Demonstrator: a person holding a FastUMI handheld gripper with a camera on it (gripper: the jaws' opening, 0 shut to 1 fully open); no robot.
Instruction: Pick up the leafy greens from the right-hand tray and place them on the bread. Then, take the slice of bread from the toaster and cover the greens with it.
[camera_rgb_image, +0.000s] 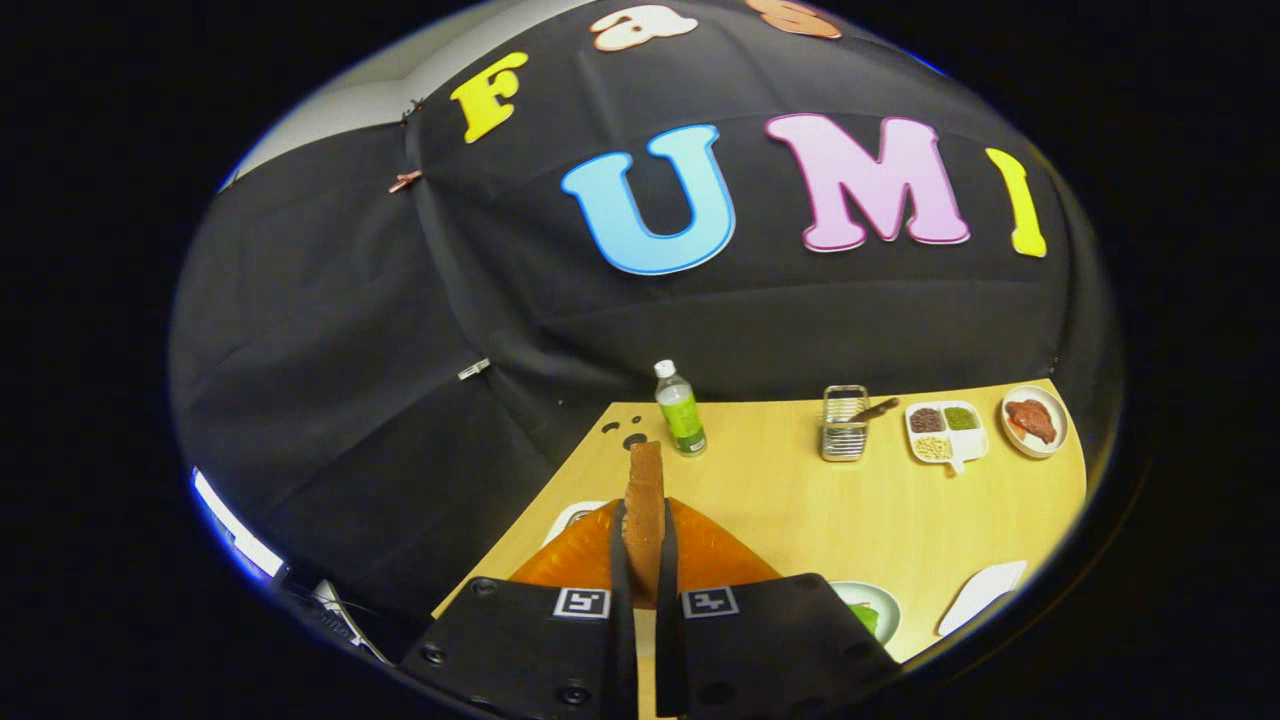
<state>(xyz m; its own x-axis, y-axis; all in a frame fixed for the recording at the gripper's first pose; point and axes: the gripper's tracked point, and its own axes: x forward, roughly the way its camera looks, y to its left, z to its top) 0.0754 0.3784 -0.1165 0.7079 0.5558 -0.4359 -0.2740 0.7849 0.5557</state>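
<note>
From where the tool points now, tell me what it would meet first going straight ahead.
The tool, shut on the bread slice, points over the orange toaster; beyond, probably the green-labelled bottle, though depth is unclear.

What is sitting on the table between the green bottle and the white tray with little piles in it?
A small wire rack stands between the bottle and the divided tray, seen in the gripper view.
</note>
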